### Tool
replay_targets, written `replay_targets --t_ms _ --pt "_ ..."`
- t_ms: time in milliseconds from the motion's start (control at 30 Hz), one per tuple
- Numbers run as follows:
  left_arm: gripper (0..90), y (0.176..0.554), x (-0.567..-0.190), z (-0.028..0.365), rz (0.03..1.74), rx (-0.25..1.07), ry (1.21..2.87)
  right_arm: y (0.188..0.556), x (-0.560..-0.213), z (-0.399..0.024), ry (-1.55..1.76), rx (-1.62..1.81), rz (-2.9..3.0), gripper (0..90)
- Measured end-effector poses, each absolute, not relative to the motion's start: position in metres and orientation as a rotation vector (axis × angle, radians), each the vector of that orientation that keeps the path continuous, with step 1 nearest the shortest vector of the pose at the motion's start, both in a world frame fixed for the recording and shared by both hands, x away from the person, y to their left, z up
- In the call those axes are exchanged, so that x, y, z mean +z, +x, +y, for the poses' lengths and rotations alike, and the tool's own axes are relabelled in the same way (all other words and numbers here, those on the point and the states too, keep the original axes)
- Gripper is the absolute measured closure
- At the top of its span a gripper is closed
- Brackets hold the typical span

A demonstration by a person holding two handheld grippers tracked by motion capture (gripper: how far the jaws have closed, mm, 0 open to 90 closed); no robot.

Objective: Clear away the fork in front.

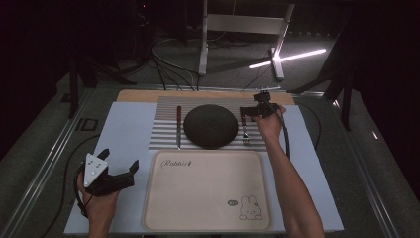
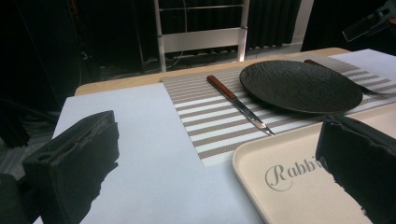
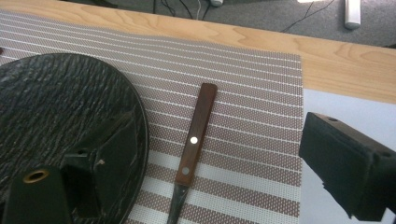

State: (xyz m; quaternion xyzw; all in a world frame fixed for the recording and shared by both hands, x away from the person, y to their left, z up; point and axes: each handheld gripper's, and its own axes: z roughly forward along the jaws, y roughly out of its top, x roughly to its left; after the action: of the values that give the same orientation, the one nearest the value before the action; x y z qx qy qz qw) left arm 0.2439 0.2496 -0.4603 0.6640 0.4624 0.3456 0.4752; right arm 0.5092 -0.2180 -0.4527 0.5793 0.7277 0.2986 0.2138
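Note:
A dark round plate point(image 1: 210, 126) lies on a striped placemat point(image 1: 163, 124). Left of the plate is a wooden-handled knife point(image 1: 179, 126), and right of it a wooden-handled fork point(image 1: 244, 130). My right gripper point(image 1: 248, 113) hovers open over the fork's handle point(image 3: 196, 135); in the right gripper view one jaw stands over the plate's edge point(image 3: 70, 116) and the other over the mat's right side. My left gripper point(image 1: 120, 158) rests open at the near left, holding nothing. Ahead of it in the left gripper view lie the knife point(image 2: 238, 103) and plate point(image 2: 299, 86).
A beige tray point(image 1: 208, 191) with a rabbit drawing sits in front of the placemat, empty. A pale sheet point(image 1: 126, 129) covers the wooden table. Metal rails line the table's sides. Cables and a stand occupy the dark floor beyond.

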Motion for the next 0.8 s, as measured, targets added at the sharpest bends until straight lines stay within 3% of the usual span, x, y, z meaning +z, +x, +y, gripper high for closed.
replay_targets --t_ms 800 --pt "0.0 0.244 -0.461 0.248 1.124 0.841 1.633 0.516 -0.479 -0.208 1.669 0.707 2.073 15.9"
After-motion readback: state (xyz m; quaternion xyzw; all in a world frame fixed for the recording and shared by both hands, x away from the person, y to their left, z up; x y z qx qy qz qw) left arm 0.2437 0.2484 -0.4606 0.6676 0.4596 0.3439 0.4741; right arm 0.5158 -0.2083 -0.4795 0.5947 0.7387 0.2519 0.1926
